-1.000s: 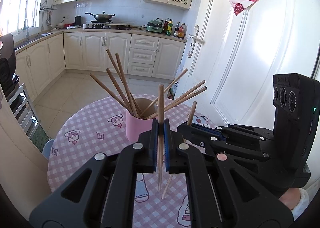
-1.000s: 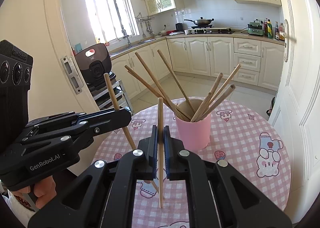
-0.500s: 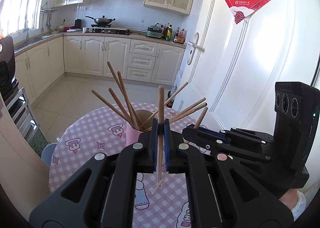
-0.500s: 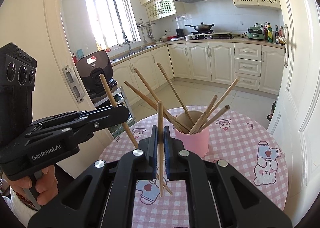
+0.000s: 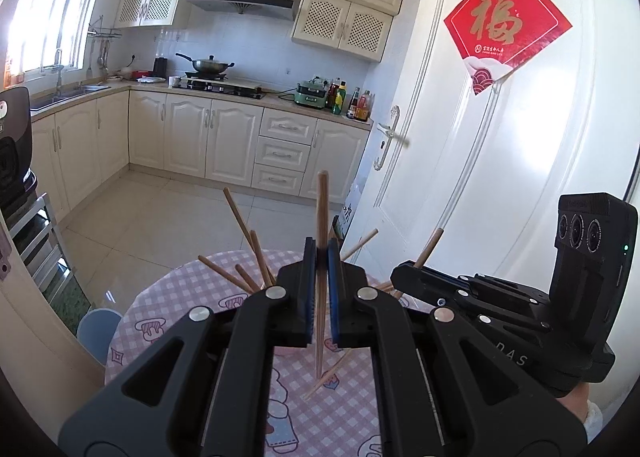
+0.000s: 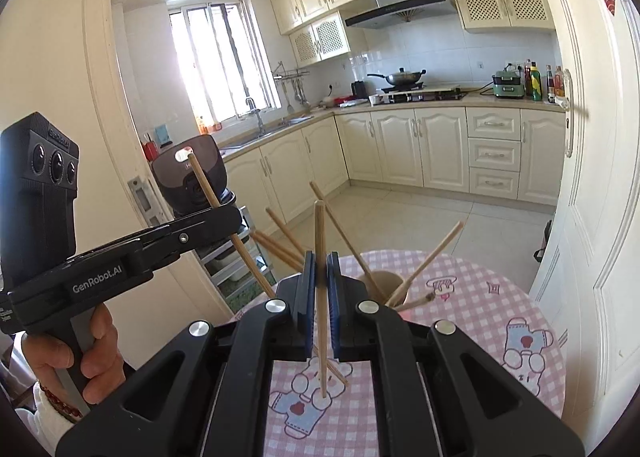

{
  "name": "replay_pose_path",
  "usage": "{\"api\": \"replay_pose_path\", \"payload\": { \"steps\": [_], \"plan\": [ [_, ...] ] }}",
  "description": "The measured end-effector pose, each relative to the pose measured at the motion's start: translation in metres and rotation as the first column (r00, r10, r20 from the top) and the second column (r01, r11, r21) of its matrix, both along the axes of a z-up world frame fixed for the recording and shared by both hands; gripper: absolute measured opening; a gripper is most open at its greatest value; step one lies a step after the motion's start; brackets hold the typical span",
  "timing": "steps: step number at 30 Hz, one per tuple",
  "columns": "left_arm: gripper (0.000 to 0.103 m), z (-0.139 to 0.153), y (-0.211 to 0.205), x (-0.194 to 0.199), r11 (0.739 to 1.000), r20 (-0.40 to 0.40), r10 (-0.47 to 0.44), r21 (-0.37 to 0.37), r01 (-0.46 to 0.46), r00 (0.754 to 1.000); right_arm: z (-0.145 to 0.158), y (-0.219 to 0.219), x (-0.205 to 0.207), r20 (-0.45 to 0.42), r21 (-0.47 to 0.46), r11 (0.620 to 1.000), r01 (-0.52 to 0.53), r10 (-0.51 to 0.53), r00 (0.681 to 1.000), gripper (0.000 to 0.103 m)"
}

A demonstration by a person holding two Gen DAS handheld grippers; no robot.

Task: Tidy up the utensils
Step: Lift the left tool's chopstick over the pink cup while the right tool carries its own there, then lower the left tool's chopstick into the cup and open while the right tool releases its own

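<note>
Each gripper's fingers pinch one chopstick upright: the left gripper [image 5: 322, 257] holds its chopstick [image 5: 321, 217], the right gripper [image 6: 320, 257] its own chopstick [image 6: 319, 241]. The cup [image 6: 380, 285] of chopsticks on the desk [image 6: 500, 297] lies ahead and below both, nearer the right gripper, I judge; each stick's long axis must tip toward the cup's mouth.

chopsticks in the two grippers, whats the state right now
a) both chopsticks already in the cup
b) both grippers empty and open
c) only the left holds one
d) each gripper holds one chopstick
d: the left gripper is shut on a chopstick, and the right gripper is shut on another chopstick, both held above the checked table, apart from the cup.
</note>
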State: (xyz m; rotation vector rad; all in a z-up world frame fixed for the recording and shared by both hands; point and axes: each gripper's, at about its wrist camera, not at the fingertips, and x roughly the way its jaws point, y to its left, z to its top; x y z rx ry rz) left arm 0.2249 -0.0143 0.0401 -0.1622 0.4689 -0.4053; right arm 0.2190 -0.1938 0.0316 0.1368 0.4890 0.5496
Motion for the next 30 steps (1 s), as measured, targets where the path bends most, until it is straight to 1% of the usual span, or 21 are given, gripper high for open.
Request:
{"api": "replay_pose_path", "payload": {
  "steps": [3, 5, 8, 10, 13, 15, 17, 19, 20, 24, 26, 28, 30],
  "plan": [
    [0.006, 0.006, 0.0, 0.005, 1.0, 0.017, 0.013, -0.015, -0.013, 1.0, 0.009, -0.003, 0.005, 0.025, 0.004, 1.0, 0.021, -0.021, 0.999, 0.005],
    [0.006, 0.009, 0.003, 0.008, 0.999, 0.032, 0.028, -0.03, -0.027, 0.999, 0.016, -0.001, 0.008, 0.068, -0.015, 0.998, 0.059, -0.058, 0.996, 0.005],
    [0.006, 0.014, 0.003, 0.012, 0.996, 0.081, 0.084, -0.024, -0.083, 0.993, 0.024, 0.001, 0.013, 0.13, -0.029, 0.993, 0.113, -0.109, 0.985, 0.005],
    [0.006, 0.017, 0.001, 0.016, 0.994, 0.105, 0.109, -0.017, -0.108, 0.988, 0.027, 0.006, 0.017, 0.172, -0.038, 0.988, 0.151, -0.142, 0.975, 0.005],
    [0.006, 0.019, -0.001, 0.024, 0.991, 0.13, 0.136, -0.011, -0.136, 0.982, 0.025, 0.01, 0.026, 0.198, -0.027, 0.987, 0.159, -0.151, 0.969, 0.005],
    [0.006, 0.02, -0.003, 0.028, 0.989, 0.15, 0.146, -0.015, -0.146, 0.978, 0.023, 0.014, 0.031, 0.223, -0.037, 0.984, 0.176, -0.163, 0.961, 0.005],
    [0.006, 0.022, -0.006, 0.033, 0.989, 0.161, 0.146, -0.025, -0.144, 0.976, 0.021, 0.015, 0.038, 0.233, -0.035, 0.983, 0.182, -0.169, 0.958, 0.005],
    [0.006, 0.021, -0.009, 0.035, 0.988, 0.185, 0.154, -0.028, -0.151, 0.971, 0.017, 0.014, 0.041, 0.253, -0.055, 0.979, 0.198, -0.178, 0.951, 0.005],
    [0.006, 0.02, -0.011, 0.037, 0.988, 0.195, 0.153, -0.023, -0.151, 0.969, 0.015, 0.014, 0.044, 0.246, -0.055, 0.98, 0.192, -0.173, 0.954, 0.005],
    [0.006, 0.01, -0.015, 0.04, 0.991, 0.215, 0.137, -0.022, -0.135, 0.967, 0.009, 0.011, 0.043, 0.263, -0.07, 0.977, 0.202, -0.178, 0.948, 0.005],
    [0.006, 0.004, -0.016, 0.039, 0.989, 0.237, 0.147, -0.014, -0.148, 0.96, 0.01, 0.009, 0.042, 0.261, -0.056, 0.979, 0.198, -0.177, 0.949, 0.005],
    [0.006, -0.001, -0.018, 0.042, 0.989, 0.227, 0.146, -0.001, -0.15, 0.963, 0.011, 0.003, 0.041, 0.276, -0.017, 0.979, 0.203, -0.191, 0.942, 0.005],
    [0.006, -0.007, -0.02, 0.045, 0.989, 0.212, 0.141, 0.005, -0.146, 0.967, 0.014, 0.003, 0.043, 0.282, -0.014, 0.979, 0.205, -0.193, 0.94, 0.005]
  ]
}}
